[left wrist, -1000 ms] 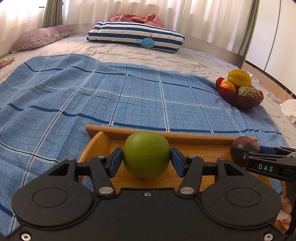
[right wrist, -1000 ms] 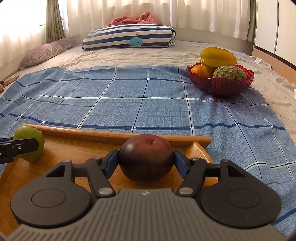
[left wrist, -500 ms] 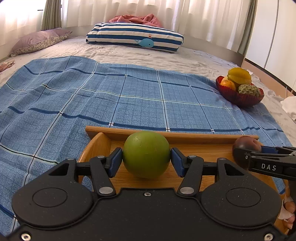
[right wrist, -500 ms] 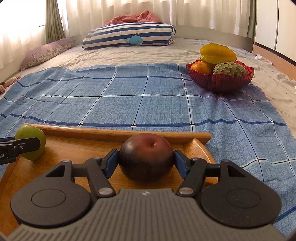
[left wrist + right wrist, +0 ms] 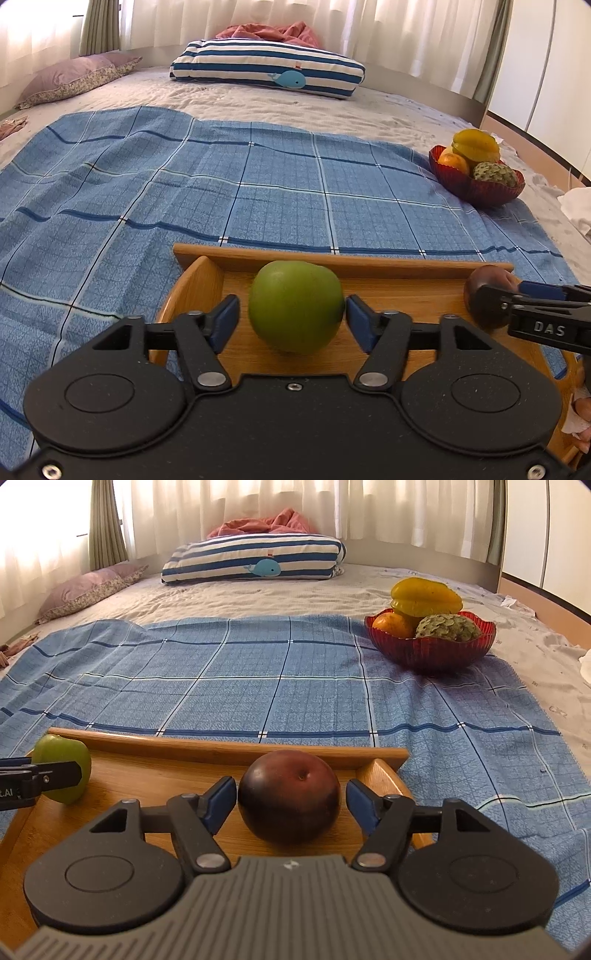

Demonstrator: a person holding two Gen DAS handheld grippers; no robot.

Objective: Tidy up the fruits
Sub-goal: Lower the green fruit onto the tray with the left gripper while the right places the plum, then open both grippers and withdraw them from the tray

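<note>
left gripper (image 5: 293,317): spread; blue pads seen just off both sides of the green apple (image 5: 295,305), small gaps visible, no pinch.
right gripper (image 5: 291,800): spread; blue pads flank the dark red apple (image 5: 289,798), a gap is seen on each side.
wooden tray (image 5: 388,266): taken as landmark; laid on the blue checked cloth (image 5: 258,199), low rim along its far edge.
green apple: set on the tray floor at the tray's left end, close to the far rim and the curved left wall. Also seen in the right wrist view (image 5: 62,773), partly covered by a left-gripper finger.
dark red apple: set on the tray floor at the tray's right end, just short of the far rim. In the left wrist view (image 5: 489,295) it is half hidden behind the right gripper's finger marked "DAS".
red bowl (image 5: 430,650): well beyond the tray, off its far right corner, at the cloth's edge.
bowl contents: a yellow starfruit (image 5: 424,597) on top, an orange (image 5: 393,624) and a scaly green custard apple (image 5: 447,627) below it.
striped whale pillow (image 5: 255,559): far beyond the tray, at the head of the bed.
</note>
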